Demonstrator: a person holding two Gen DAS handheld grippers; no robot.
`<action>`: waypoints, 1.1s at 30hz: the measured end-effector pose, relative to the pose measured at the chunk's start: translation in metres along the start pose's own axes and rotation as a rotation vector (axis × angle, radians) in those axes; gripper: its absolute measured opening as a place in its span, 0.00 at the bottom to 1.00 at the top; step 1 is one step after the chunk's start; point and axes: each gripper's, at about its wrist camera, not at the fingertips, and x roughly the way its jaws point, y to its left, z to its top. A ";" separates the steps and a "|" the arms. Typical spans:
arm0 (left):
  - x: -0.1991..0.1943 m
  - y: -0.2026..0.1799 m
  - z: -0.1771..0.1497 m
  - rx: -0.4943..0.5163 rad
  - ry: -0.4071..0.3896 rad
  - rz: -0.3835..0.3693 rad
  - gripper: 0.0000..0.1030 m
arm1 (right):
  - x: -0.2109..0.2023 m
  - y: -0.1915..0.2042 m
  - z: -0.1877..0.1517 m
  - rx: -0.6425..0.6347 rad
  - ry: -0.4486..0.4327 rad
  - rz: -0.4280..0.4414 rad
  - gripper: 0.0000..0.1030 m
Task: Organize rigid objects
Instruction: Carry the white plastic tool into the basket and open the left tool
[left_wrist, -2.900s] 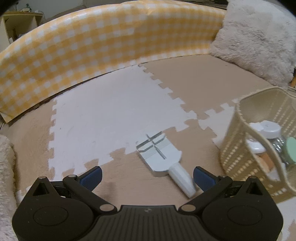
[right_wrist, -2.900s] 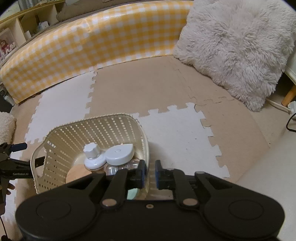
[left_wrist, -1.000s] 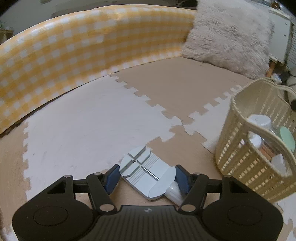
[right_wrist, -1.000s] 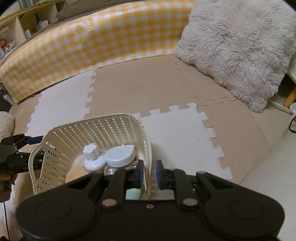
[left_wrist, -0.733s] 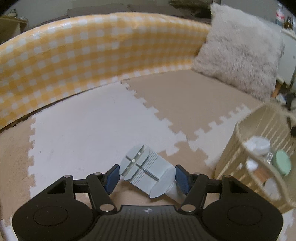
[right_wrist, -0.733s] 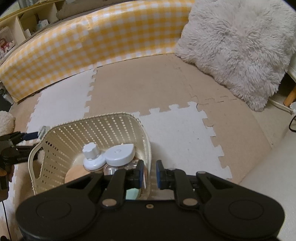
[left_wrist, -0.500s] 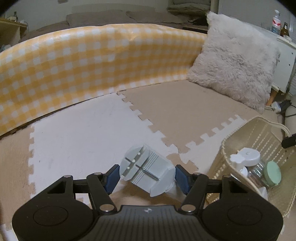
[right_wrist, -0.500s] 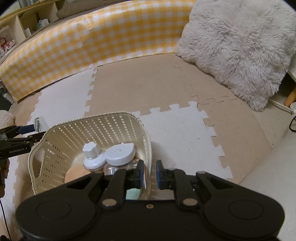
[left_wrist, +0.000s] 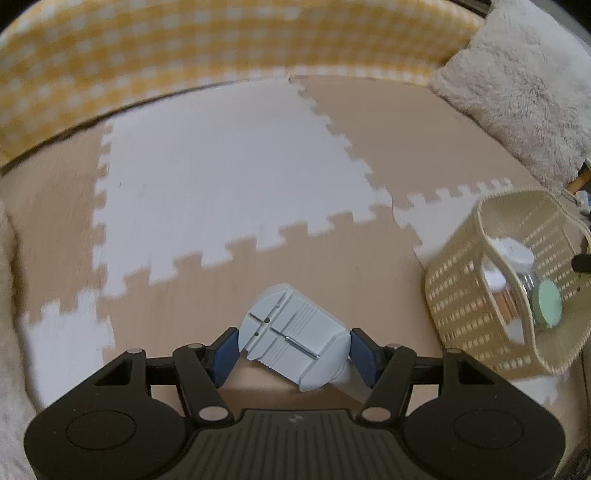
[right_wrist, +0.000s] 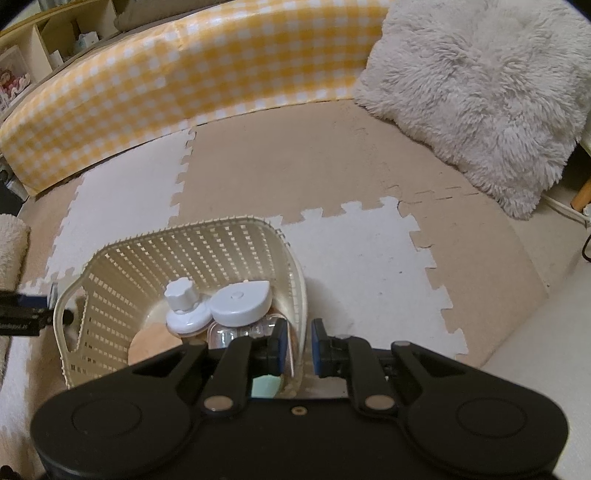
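My left gripper (left_wrist: 293, 350) is shut on a pale grey-blue plastic tool (left_wrist: 291, 339) with grooves and a metal pin, held above the foam mat. A cream woven basket (left_wrist: 458, 295) stands to its right, holding a clear jar with a white lid (left_wrist: 517, 253) and a mint lid (left_wrist: 550, 297). My right gripper (right_wrist: 298, 347) is shut on the basket's near wall (right_wrist: 301, 295). Inside the basket in the right wrist view are a white knob cap (right_wrist: 181, 295) and a white lid (right_wrist: 242, 302). The left gripper (right_wrist: 22, 310) shows at the far left edge there.
Beige and white puzzle foam mats (left_wrist: 229, 177) cover the floor. A yellow checked bumper (right_wrist: 184, 74) curves along the back. A fluffy grey cushion (right_wrist: 480, 81) lies at the right. A fleecy edge (right_wrist: 11, 243) is at the left.
My left gripper closed on the grey-blue tool, lifted it off the mat and has tilted back down toward the floor. The right gripper and basket have stayed put.
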 end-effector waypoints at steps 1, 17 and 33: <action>-0.003 -0.002 -0.003 0.007 0.003 0.007 0.63 | 0.000 -0.001 0.000 0.002 -0.001 0.001 0.13; -0.099 -0.060 -0.018 -0.049 -0.201 -0.134 0.63 | -0.001 -0.001 0.000 0.016 0.007 0.004 0.11; -0.075 -0.136 0.011 -0.274 -0.225 -0.206 0.63 | -0.001 -0.002 0.000 0.025 0.012 0.008 0.05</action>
